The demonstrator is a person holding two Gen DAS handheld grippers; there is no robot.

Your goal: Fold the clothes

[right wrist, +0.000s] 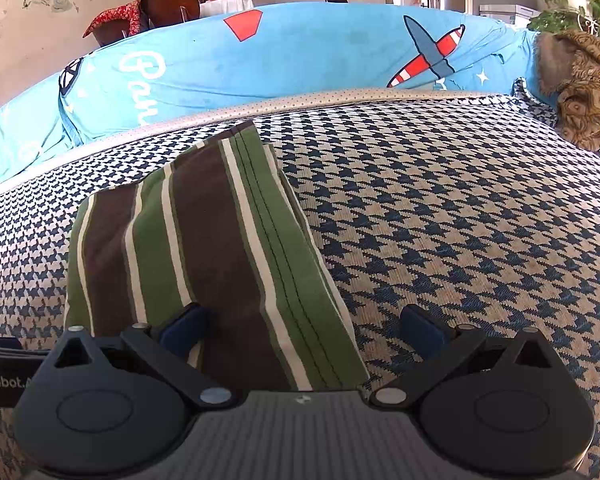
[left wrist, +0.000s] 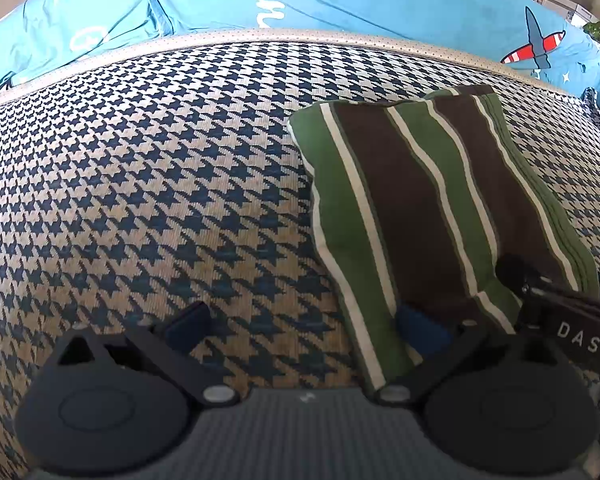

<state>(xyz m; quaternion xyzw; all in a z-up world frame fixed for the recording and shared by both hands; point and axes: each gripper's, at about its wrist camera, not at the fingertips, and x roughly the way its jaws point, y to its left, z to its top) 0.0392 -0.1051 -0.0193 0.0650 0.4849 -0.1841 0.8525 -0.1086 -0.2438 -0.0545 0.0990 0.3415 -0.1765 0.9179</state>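
surface: houndstooth cover [left wrist: 140, 184], navy and beige, spread flat; grey dotted edge along its far side
left gripper [left wrist: 306, 328]: low over the cover, fingers wide apart, nothing clamped; left blue pad [left wrist: 190, 326] over bare houndstooth, right pad at the garment's near edge, partly hidden by cloth
garment: striped cloth [left wrist: 428, 208], green, brown and white, folded into a narrow stack; lies right of centre in the left wrist view, left of centre in the right wrist view, on the cover
right gripper [right wrist: 306, 330]: fingers wide apart, not clamped; left pad [right wrist: 184, 330] on or just over the garment's near end, right pad [right wrist: 424, 328] over bare cover; garment's near end sits between the two fingers
other gripper body [left wrist: 572, 320]: seen at right edge of left wrist view, touching garment's near right corner
behind: blue airplane-print bedding [right wrist: 300, 60] along the far side
far right: brown patterned cloth [right wrist: 584, 92] bunched at the cover's corner
containers: cannot tell of any in either view
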